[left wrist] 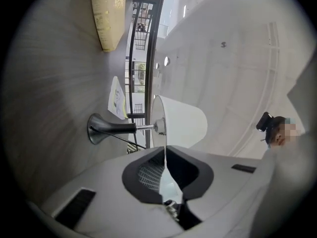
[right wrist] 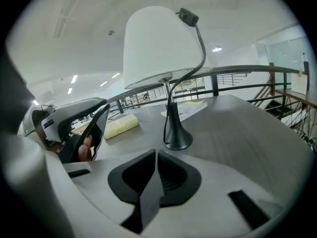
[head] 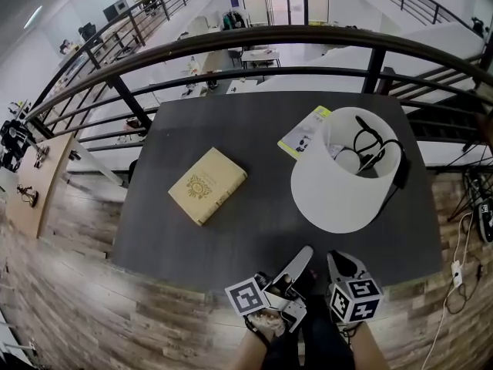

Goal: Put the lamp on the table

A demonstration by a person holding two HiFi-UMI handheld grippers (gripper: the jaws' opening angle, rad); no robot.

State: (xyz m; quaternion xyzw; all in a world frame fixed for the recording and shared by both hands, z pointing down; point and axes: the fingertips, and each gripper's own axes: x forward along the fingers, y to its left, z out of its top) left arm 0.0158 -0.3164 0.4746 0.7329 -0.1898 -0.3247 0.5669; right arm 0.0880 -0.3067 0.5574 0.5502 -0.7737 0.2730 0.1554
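Standing upright on the dark table (head: 254, 129), the white-shaded lamp (head: 339, 179) was ungripped; left gripper (head: 301, 259) and right gripper (head: 337, 264) were closed, empty.

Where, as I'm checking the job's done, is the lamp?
In the head view the lamp stands on the right of the dark table, beside a leaflet, right of the book.
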